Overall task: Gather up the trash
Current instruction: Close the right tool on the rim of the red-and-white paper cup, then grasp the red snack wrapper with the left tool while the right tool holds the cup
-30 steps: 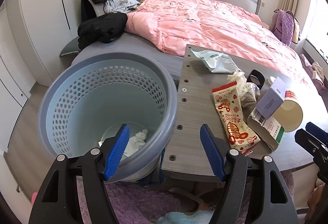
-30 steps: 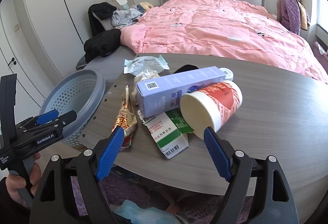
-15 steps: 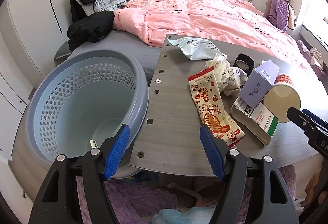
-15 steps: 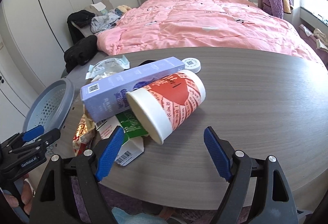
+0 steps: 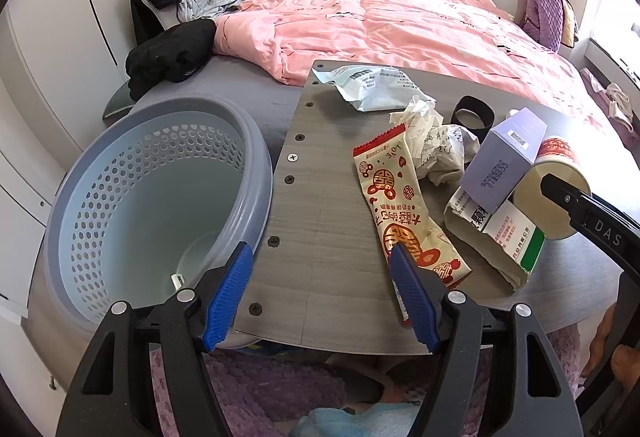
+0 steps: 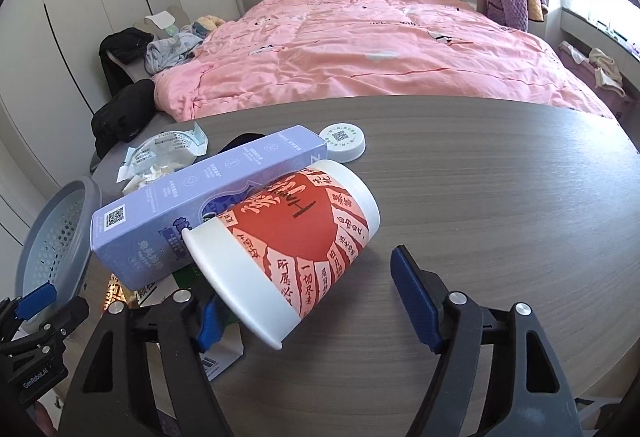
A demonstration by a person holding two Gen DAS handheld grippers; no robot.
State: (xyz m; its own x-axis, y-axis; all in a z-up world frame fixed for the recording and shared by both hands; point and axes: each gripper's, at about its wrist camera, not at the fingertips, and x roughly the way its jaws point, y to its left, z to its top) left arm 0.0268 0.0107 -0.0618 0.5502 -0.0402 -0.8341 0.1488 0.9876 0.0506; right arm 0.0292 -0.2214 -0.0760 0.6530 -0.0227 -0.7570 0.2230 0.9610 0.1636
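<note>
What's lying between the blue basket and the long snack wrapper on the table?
Only bare table with a row of screws, between basket and snack wrapper; left wrist view.

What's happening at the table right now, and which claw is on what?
A person is clearing trash off the wooden table with a claw in each hand. The right claw has the tipped-over red-and-white paper cup between its jaws, which are closing; the right pad is not on it yet. The left claw hangs open and empty over the table edge, beside the snack wrapper and the blue perforated wastebasket. The purple box and crumpled paper remain.
</note>
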